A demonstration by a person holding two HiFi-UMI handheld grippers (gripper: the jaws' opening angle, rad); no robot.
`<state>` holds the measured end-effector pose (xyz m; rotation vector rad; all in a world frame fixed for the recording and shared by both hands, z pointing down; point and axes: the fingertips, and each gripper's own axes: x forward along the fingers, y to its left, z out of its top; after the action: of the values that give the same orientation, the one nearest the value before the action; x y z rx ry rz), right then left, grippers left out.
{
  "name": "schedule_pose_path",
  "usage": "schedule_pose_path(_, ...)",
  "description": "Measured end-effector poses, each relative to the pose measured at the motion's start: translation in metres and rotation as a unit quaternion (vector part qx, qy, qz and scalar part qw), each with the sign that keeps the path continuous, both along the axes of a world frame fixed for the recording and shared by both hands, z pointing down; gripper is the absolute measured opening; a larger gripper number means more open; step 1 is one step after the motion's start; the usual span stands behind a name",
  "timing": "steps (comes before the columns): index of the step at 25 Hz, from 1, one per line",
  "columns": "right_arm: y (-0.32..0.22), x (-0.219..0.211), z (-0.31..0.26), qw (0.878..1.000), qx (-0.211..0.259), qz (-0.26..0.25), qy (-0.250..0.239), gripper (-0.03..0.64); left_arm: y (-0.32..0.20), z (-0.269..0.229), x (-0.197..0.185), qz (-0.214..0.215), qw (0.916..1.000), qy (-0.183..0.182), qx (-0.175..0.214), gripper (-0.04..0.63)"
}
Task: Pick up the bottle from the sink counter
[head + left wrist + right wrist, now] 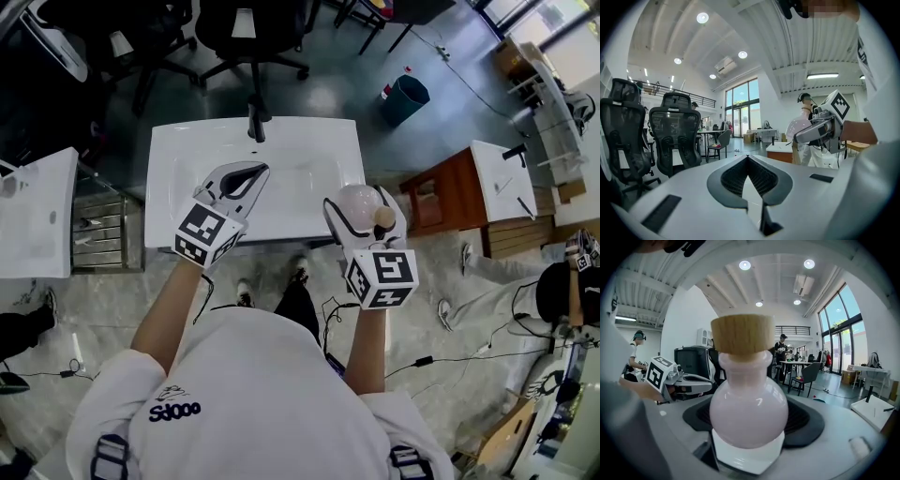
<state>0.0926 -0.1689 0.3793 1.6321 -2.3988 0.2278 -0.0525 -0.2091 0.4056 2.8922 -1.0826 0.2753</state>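
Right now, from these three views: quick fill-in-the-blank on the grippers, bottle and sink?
The bottle clamped in the right gripper has a round body that is ___ in colour.
The left gripper, jaws together, holds ___.
On the white sink below both grippers, the faucet is ___ in colour.
Missing words: pink; nothing; black.

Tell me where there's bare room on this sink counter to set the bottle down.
The sink counter is bare along its back rim on both sides of the faucet, down its left rim, and in the basin. The front is crowded: the left gripper and the right gripper, holding the bottle, hover there.
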Motion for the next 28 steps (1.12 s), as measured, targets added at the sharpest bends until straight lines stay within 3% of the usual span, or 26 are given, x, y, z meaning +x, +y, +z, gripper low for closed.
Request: schedule_pose_path(28, 0.0068, -0.001, -0.0078, 1.0, 0.012, -0.007, 0.004, 0.413, 0.0059, -0.0053, 0.0001, 0.007, 0.9998, -0.011, 0.013, 0.005)
